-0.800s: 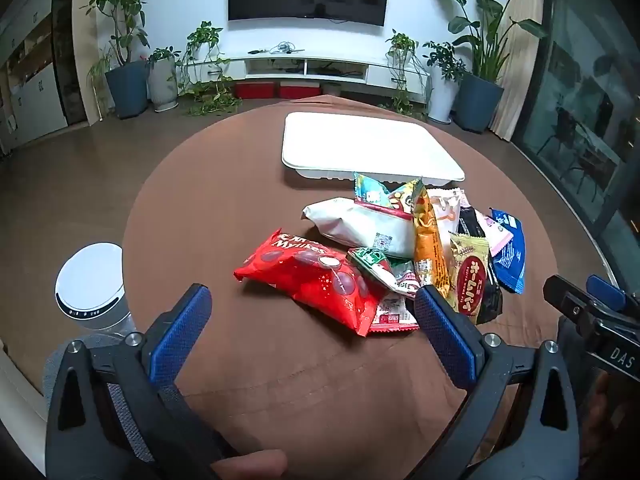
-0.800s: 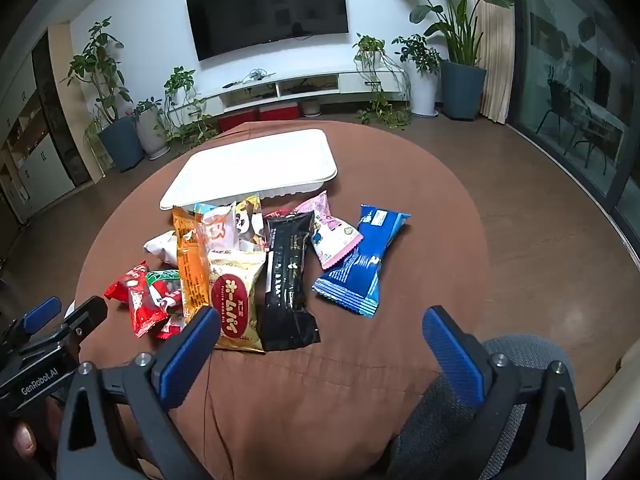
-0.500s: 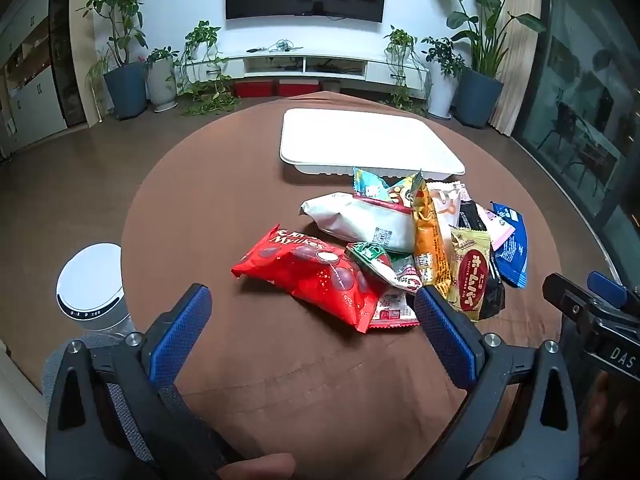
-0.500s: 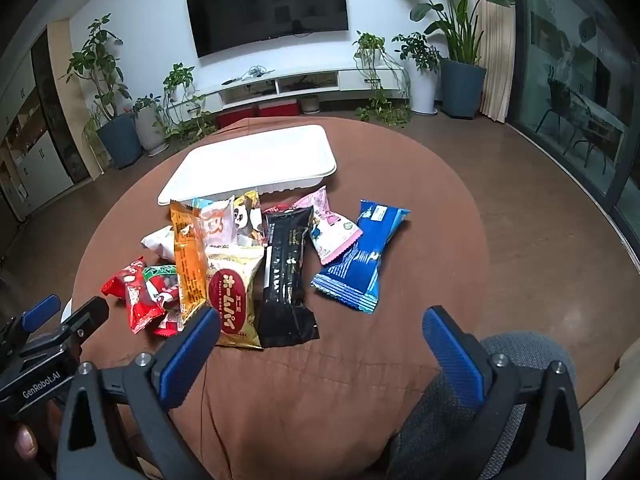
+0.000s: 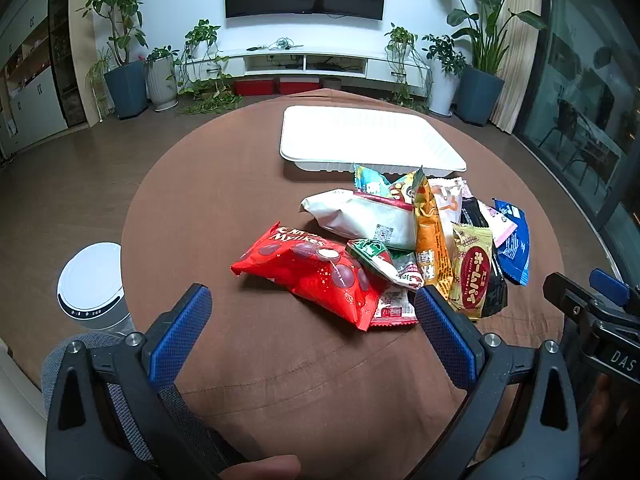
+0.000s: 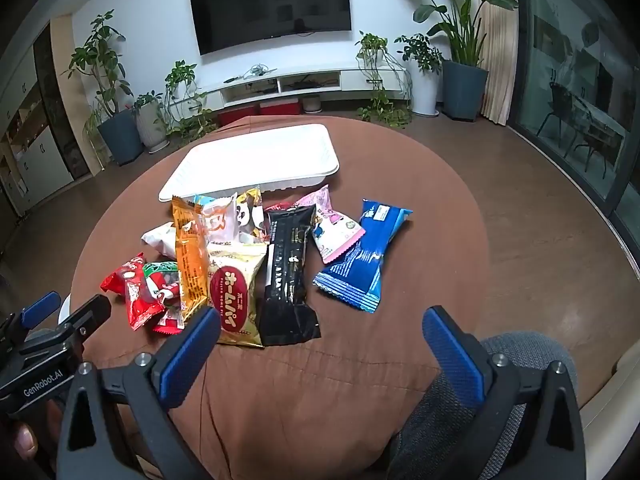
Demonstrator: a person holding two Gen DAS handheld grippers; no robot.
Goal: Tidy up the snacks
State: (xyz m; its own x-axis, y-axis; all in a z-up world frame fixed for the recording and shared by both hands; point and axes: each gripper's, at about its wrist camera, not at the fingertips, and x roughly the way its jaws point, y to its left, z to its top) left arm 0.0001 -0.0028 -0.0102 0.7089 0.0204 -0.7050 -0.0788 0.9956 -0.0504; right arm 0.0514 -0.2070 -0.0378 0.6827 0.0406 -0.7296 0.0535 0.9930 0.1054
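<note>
Both the left gripper (image 5: 312, 322) and right gripper (image 6: 320, 344) hang wide and empty at the brown table's (image 5: 224, 208) near edge, the snack packets (image 5: 400, 248) (heaped mid-table) just before a white tray (image 5: 360, 140).

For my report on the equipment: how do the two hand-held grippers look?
Each, the left gripper and right gripper, has a black frame with silver screws and two fingers carrying blue textured pads. White lettering marks their bodies: "GenRobot.AI" on the left one.
</note>
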